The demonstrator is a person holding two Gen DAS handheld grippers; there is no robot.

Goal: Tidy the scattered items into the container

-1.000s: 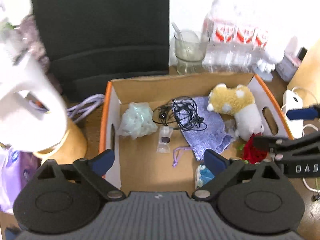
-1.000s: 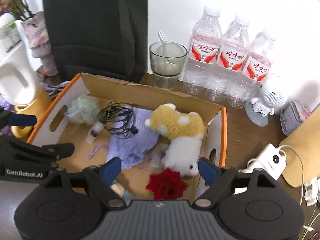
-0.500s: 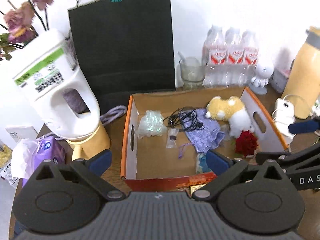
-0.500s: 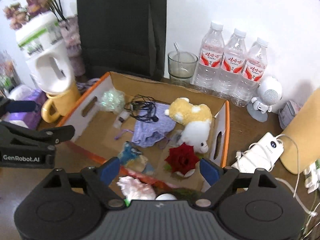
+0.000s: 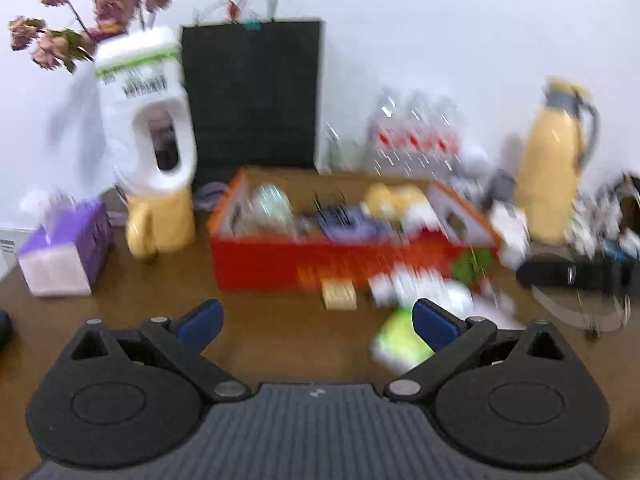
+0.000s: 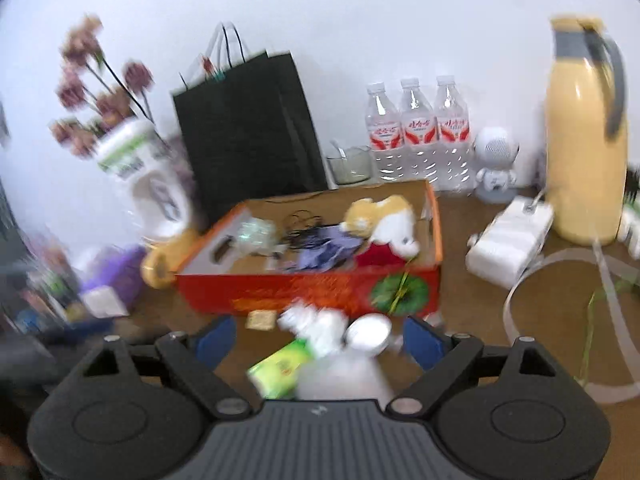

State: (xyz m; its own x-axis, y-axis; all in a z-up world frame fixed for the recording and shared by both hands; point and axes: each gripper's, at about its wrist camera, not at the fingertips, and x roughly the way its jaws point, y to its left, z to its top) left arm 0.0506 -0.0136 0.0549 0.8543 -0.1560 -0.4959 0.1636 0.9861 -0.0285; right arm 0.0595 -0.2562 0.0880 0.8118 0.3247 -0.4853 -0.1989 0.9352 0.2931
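The box [image 6: 312,288] is sitting on the brown table [image 6: 500,312], in the middle, in front of a black paper bag [image 6: 248,132]. It is made of cardboard, red on the outside with orange edges, and it has a green round picture [image 6: 400,290] on its front. The yellow marks on the front are too blurry to read.

Inside the box a yellow and white plush toy [image 6: 384,216] is lying beside a red flower [image 6: 378,256], a purple cloth [image 6: 324,250], a black tangle of wire [image 6: 302,224] and a pale green puff [image 6: 256,232].

Just in front of the box some things are lying on the table: a small tan block [image 6: 260,319], a white bottle [image 6: 320,326], a white round lid [image 6: 368,332] and a green packet [image 6: 280,368].

Three water bottles [image 6: 416,136] are standing behind the box. They are wearing red and white labels with writing too small to read.

The right gripper [image 6: 318,340] is spread wide, its jaws have just been opening, and it is gripping nothing. The left gripper [image 5: 316,316] is spread wide too, with nothing between its fingers.
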